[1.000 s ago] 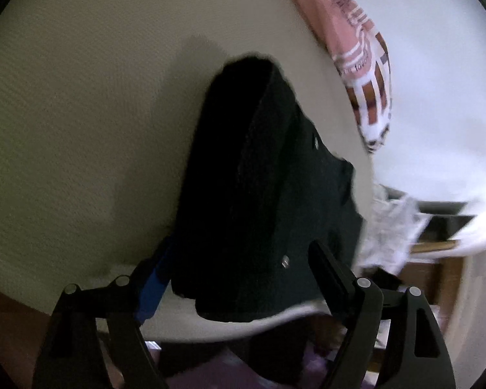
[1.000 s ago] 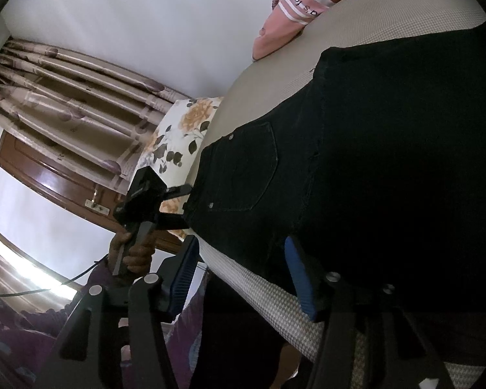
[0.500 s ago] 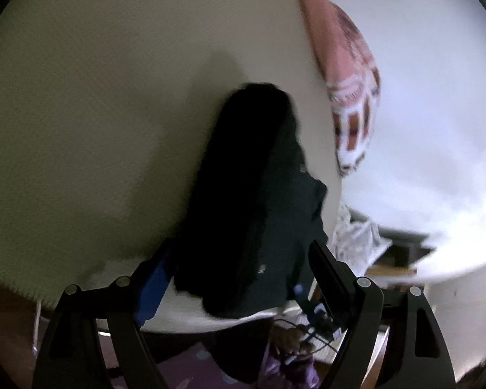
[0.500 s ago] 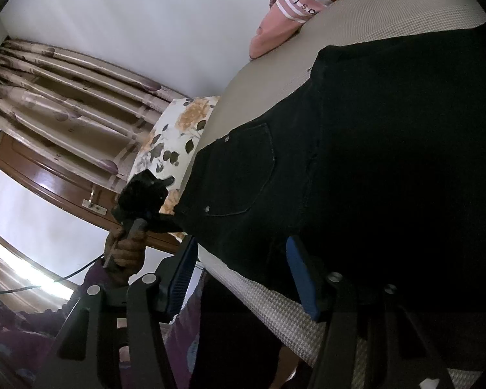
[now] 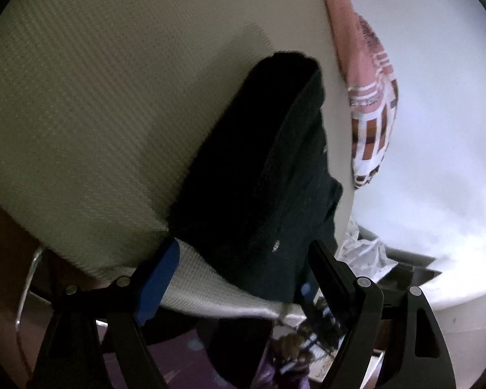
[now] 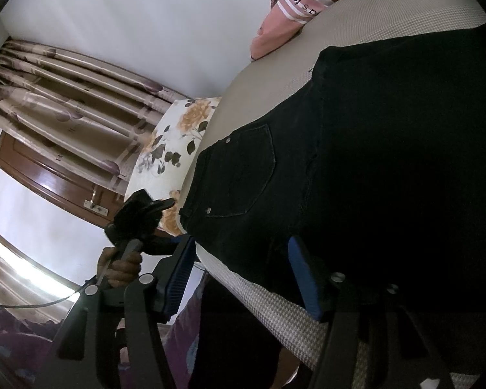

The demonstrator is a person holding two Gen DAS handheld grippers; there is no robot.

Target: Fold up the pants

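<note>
Presently | pants [image 6: 356, 168]: folded on bed [image 5: 81, 113], ahead of both tongs | left tongs [image 5: 243, 275] agape, empty; right tongs [image 6: 239, 275] ajar, empty | we risk snagging one layer, undoing fold.

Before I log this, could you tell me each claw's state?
Left claw: open, holding nothing.
Right claw: opening, pants edge between its fingers, ungripped.

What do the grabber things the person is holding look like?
Each tool is black, with two long angled fingers, round silver screws and blue ridged pads inside the tips: the left tool and the right tool. In the right wrist view a dark cable trails from the left tool's handle, near a purple sleeve.
</note>
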